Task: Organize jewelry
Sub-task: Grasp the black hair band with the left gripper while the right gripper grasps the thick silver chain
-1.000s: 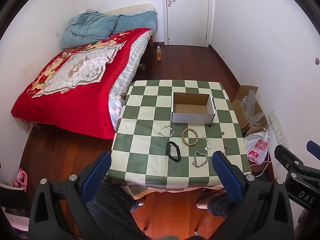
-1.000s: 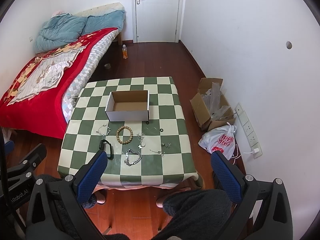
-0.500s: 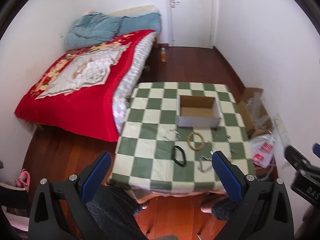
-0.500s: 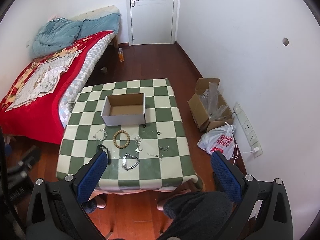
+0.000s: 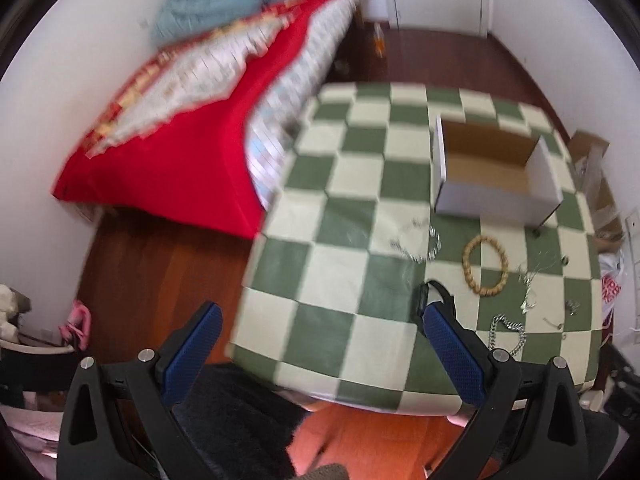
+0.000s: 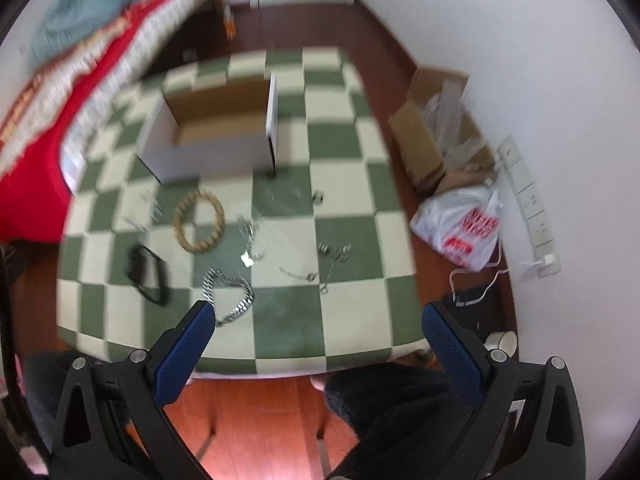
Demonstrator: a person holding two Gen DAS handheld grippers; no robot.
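**Both tools spread wide above the jewelry table**

Nearest to us, the left tool [image 5: 318, 316] hangs released at the bottom of the left wrist frame, its blue-padded fingers [image 5: 452, 350] far apart and gripping nothing. The right tool [image 6: 318, 314] is likewise spread and empty at the bottom of its own frame. Dark trousers [image 6: 384, 396] of the person show between them.

Just beyond lies the checkered table [image 6: 288, 320], green and cream. On its near part we see a silver chain bracelet [image 6: 232, 292] left of centre in the right wrist view, and a black band [image 6: 146, 274] further left. Small silver pieces [image 6: 334, 252] are scattered to the right. A wooden bead bracelet [image 6: 199, 224] lies past these, centre left. Behind it stands an open cardboard box [image 6: 208, 152], white outside, nothing visible inside.

Farthest, a bed with a red cover [image 5: 180, 160] fills the upper left, and a white plastic bag [image 6: 460, 228] sits on the floor at right. Both views are motion-blurred.
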